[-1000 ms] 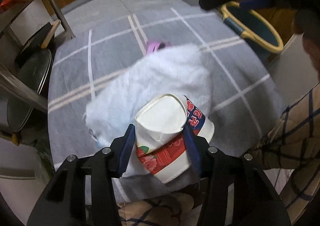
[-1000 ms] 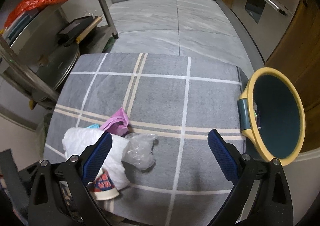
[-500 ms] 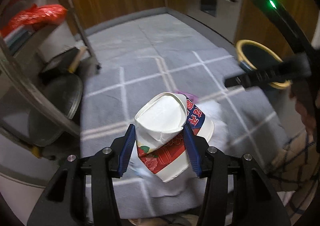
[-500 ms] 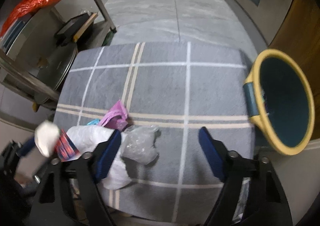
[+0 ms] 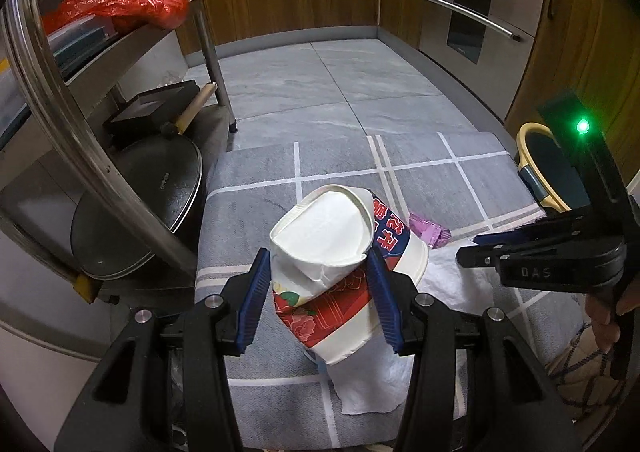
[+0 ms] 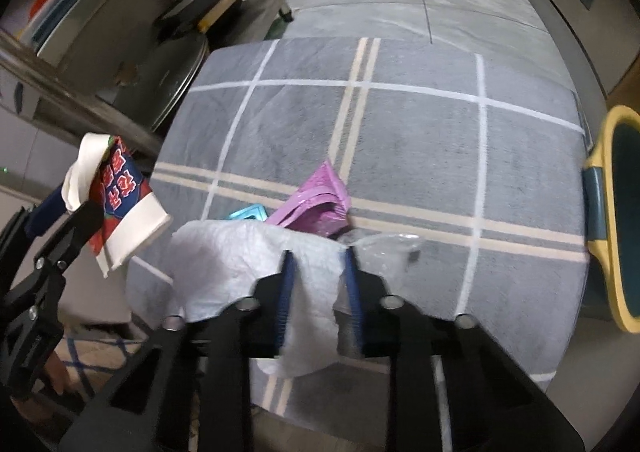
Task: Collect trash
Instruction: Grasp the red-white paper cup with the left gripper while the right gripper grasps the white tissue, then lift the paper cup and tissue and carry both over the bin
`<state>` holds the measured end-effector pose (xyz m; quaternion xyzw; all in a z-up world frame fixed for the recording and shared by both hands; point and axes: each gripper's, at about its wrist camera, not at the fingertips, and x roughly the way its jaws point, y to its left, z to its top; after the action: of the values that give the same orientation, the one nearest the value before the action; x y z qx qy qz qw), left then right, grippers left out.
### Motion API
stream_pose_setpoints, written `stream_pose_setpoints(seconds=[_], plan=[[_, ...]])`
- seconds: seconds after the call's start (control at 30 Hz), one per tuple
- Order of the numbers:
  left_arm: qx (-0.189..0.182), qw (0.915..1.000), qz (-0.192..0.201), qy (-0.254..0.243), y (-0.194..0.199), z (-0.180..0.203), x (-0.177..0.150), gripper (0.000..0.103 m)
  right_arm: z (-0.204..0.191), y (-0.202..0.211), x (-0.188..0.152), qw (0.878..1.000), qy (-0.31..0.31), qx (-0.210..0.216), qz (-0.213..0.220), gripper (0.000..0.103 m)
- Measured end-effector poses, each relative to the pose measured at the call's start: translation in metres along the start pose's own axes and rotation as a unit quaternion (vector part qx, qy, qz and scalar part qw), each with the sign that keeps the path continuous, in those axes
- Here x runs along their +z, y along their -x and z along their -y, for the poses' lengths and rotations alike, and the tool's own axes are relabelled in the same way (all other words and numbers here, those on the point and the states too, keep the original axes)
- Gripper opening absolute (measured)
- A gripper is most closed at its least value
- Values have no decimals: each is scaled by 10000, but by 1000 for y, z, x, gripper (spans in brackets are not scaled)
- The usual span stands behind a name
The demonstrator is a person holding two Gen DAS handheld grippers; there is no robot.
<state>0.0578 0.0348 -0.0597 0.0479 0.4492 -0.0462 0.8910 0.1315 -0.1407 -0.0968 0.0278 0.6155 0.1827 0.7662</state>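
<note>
Holding the crushed paper cup (image 5: 340, 272) lifted above the grey mat (image 6: 400, 124), the left gripper (image 5: 318, 292) clamps it between narrow jaws, probably for carrying to the bin (image 6: 618, 220) off the mat's right edge. The right gripper (image 6: 318, 292) pinches the white paper towel (image 6: 248, 260) at the mat's near edge.

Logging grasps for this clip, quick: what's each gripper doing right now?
Left gripper: closed on the crushed paper cup, held above the gray mat.
Right gripper: closed on the white paper towel.
</note>
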Motion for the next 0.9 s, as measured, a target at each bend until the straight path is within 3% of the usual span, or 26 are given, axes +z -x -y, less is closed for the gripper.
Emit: stream_pose_setpoints(seconds=[0.03,0.1,0.53,0.9], plan=[[-1,10000,-5,6,0,0,0,49,-2,0,0,10000,58,-16,3,5],[-23,10000,-9,37,0,-1,0,49,-5,3,-1,9999,143,6,48,3],[5,9994,312,180,16,-5,10,49,-11,93,5,9909,337,618,1149,2],[-36,9988,483,-67,24,16,17,49,15,158,15,9754,188,613,2109,2]])
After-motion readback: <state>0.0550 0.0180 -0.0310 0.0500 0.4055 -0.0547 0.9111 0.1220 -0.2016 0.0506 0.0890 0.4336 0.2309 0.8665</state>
